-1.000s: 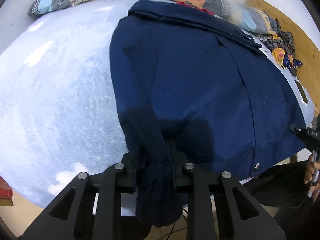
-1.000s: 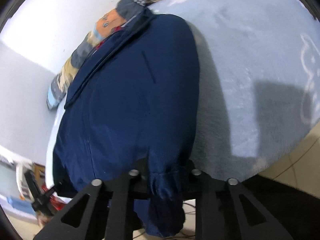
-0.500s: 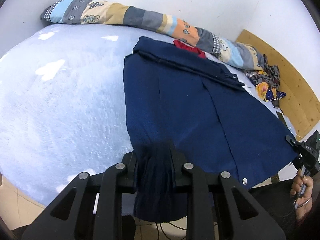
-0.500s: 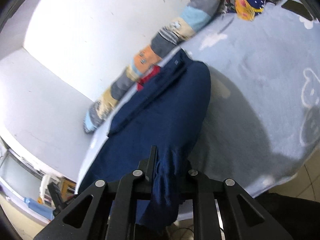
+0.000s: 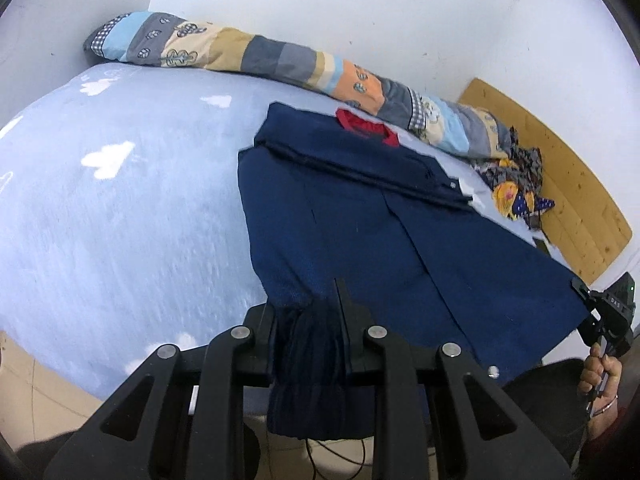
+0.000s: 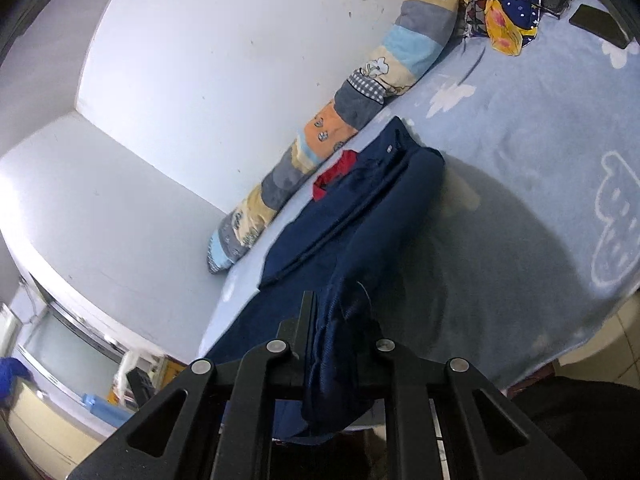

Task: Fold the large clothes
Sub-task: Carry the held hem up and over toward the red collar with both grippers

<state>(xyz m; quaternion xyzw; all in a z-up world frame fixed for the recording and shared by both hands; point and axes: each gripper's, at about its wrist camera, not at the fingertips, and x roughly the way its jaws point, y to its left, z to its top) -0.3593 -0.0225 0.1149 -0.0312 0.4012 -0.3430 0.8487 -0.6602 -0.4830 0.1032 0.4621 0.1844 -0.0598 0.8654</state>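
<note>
Both grippers clamped on the near hem of the navy jacket (image 5: 400, 240): left gripper (image 5: 308, 320) pinching the bunched near-left corner, right gripper (image 6: 340, 344) pinching the near-right corner. Jacket spread on the blue bed cover (image 5: 120, 208), long axis running straight away from the jaws toward the red-lined collar (image 5: 366, 126) by the far patchwork bolster (image 5: 280, 60). Neither hand nearer to the collar; likely next, hem carried far-ward over the body.

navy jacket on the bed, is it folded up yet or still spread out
Mostly spread out. The navy jacket lies flat across the bed, near edge lifted by the left gripper and right gripper, both shut on bunched fabric.
</note>
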